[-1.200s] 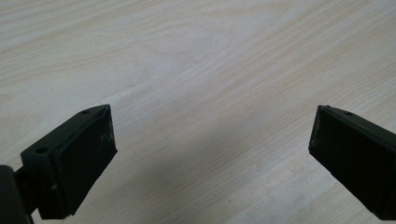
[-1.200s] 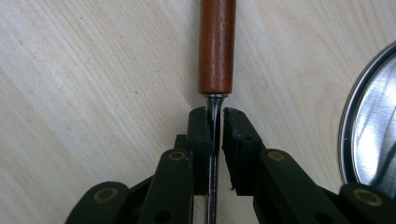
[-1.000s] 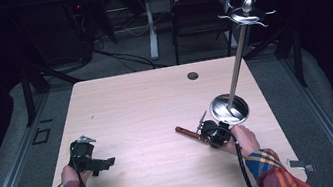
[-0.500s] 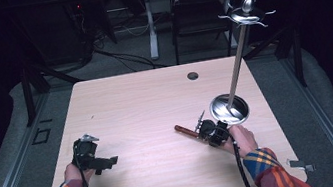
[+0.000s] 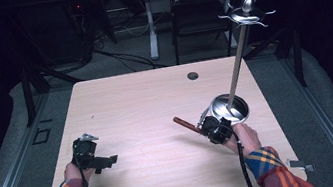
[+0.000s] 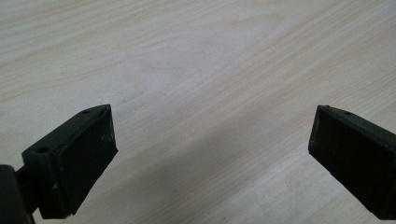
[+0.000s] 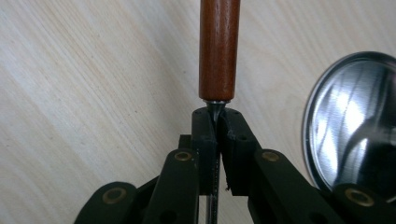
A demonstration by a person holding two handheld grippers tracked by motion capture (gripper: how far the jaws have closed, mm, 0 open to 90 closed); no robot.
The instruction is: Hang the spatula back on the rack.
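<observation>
At four o'clock on the counter (image 5: 131,104), your right claw (image 7: 217,122) has just finished clamping the tool's (image 7: 218,46) metal neck; lifting can follow.

Your left claw (image 6: 210,140) stands wide open, empty.

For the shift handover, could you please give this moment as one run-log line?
right gripper: shut on wooden-handled tool | left gripper: open, nothing between | steel stand: beside right gripper | table

My table (image 5: 146,107): pale wood, rectangular, frame centre. Grommet hole (image 5: 192,75) upper middle. Steel stand base (image 5: 230,108) right of centre.
</observation>
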